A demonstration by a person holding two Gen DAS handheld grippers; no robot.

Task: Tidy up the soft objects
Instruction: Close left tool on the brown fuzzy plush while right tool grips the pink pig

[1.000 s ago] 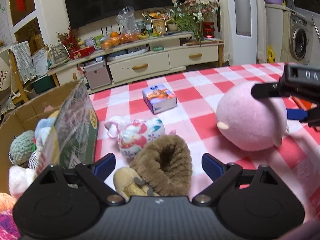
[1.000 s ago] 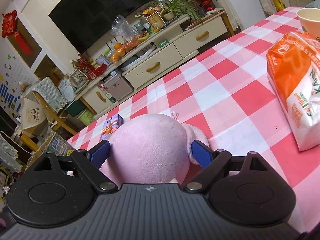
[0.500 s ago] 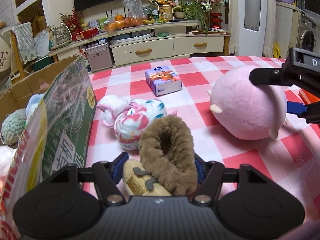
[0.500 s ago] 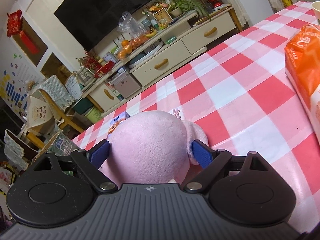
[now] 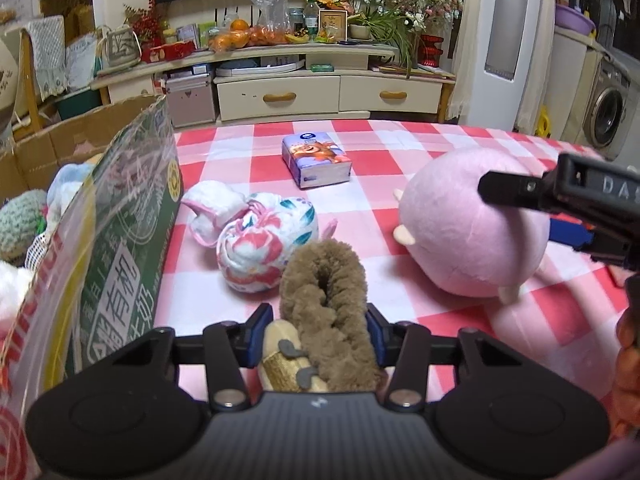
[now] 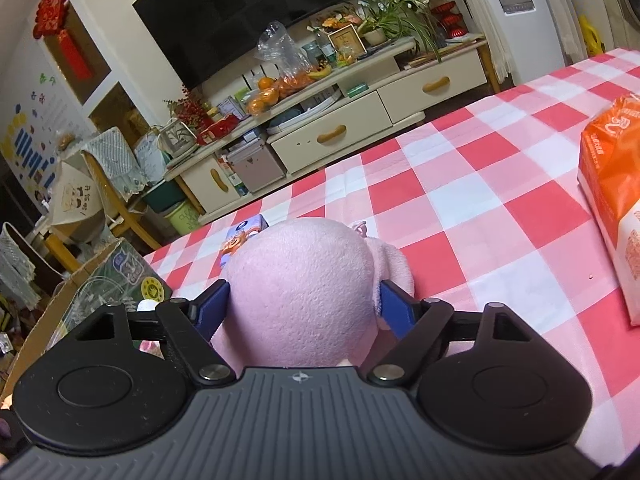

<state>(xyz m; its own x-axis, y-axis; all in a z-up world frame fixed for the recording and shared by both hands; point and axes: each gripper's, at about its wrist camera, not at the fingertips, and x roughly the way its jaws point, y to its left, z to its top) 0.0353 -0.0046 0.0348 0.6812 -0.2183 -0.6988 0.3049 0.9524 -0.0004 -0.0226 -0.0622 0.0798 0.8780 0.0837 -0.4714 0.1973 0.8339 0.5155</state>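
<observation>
Tablecloth [image 5: 400, 148] in red, pink and white checks covers the table. At its left edge stands an open cardboard box [image 5: 132, 208] holding soft things: a green knitted item [image 5: 18, 220], a pale blue one [image 5: 66, 178] and something white and fluffy [image 5: 10, 284]. A round pink plush toy [image 5: 460, 220] lies on the cloth to the right; the right gripper [image 6: 304, 300] has its blue pads pressed against both sides of it. The left gripper [image 5: 316, 326] has just been closing and now squeezes a brown fleece-lined slipper [image 5: 324, 300] with a tan toe, low on the cloth near the box. Just beyond the slipper sits a knotted floral cloth bundle [image 5: 260, 240]. Farther back lies a tissue pack [image 5: 316, 160]. An orange and white plastic package [image 6: 616, 184] rests far right.
</observation>
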